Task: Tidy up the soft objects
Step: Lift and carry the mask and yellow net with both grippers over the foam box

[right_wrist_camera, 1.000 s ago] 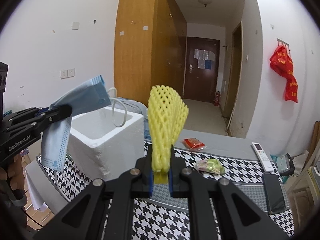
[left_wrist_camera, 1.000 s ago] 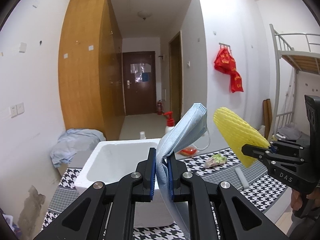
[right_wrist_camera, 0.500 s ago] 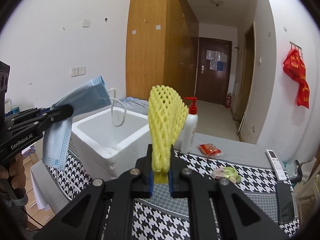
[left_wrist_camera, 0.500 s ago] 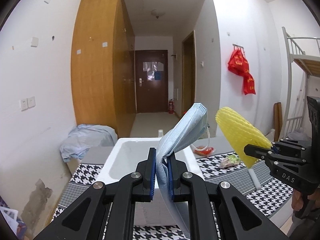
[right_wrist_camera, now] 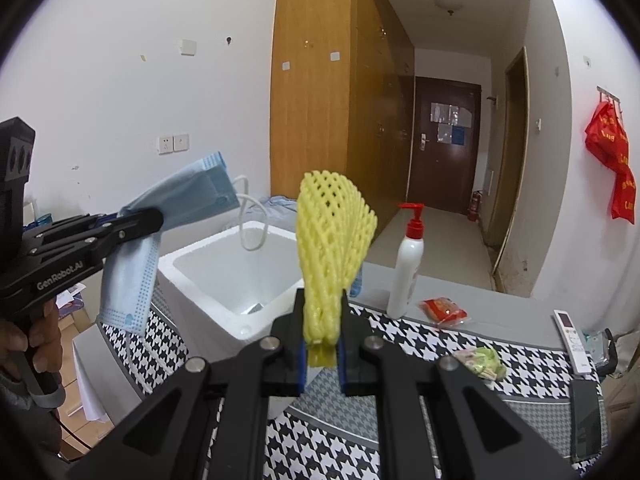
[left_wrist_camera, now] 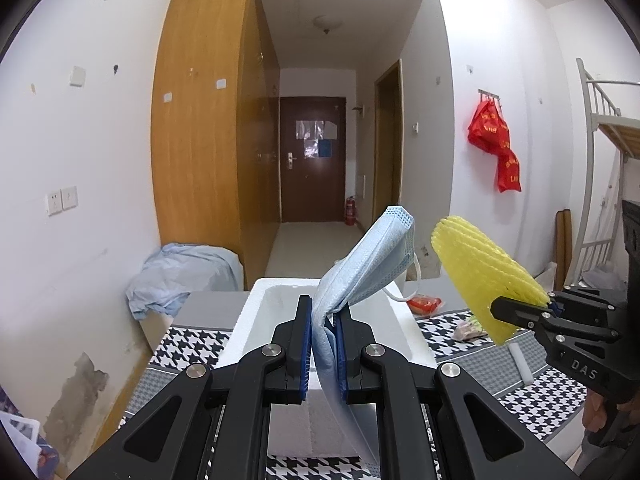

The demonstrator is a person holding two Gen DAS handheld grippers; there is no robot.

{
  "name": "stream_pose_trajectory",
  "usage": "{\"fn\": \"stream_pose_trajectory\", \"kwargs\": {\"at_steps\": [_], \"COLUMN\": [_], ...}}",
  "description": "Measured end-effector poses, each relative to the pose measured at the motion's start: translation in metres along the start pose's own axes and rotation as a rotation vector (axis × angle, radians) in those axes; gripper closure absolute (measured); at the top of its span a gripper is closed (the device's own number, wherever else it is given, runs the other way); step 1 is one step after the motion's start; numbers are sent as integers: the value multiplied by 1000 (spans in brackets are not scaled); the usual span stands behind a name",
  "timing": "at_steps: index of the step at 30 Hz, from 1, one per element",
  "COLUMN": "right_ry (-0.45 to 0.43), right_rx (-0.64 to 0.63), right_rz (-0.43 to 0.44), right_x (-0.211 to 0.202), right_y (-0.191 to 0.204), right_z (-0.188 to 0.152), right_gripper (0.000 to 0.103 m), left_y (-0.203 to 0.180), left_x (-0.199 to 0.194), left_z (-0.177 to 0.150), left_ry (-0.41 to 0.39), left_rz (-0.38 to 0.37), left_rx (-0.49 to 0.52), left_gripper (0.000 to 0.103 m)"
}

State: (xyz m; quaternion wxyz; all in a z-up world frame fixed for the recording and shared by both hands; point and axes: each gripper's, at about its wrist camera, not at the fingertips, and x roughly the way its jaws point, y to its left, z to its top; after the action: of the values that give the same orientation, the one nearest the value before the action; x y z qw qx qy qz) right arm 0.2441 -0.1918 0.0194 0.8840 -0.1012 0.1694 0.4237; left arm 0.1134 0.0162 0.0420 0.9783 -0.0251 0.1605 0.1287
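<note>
My left gripper is shut on a light blue face mask that folds upward and droops below the pads; its white ear loop hangs free. From the right wrist view that mask hangs at the left gripper, above the left side of a white foam box. My right gripper is shut on a yellow foam net sleeve standing upright. In the left wrist view the sleeve sits at the right gripper, right of the foam box.
A houndstooth-covered table carries a white pump bottle, a red packet, a green-pink bundle, a remote and a dark phone. A blue cloth heap lies behind the box. A bunk bed stands right.
Both grippers have shifted left across the scene with their loads; the foam box now sits more centred under the left gripper, and the pump bottle has come into the right wrist view.
</note>
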Motion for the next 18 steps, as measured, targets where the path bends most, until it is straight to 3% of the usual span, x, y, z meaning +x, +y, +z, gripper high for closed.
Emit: {"fn": "stream_pose_trajectory", "kwargs": {"at_steps": [18], "right_ry": [-12], "right_rx": [-20], "right_rz": [30], "right_x": [15], "right_y": [9], "right_z": [12], "right_gripper": [89], "left_y": [17], "left_x": [32], "left_z": [13], "left_ry": [36], "left_rz": [6], "left_rx": [-24], "left_gripper": [92]}}
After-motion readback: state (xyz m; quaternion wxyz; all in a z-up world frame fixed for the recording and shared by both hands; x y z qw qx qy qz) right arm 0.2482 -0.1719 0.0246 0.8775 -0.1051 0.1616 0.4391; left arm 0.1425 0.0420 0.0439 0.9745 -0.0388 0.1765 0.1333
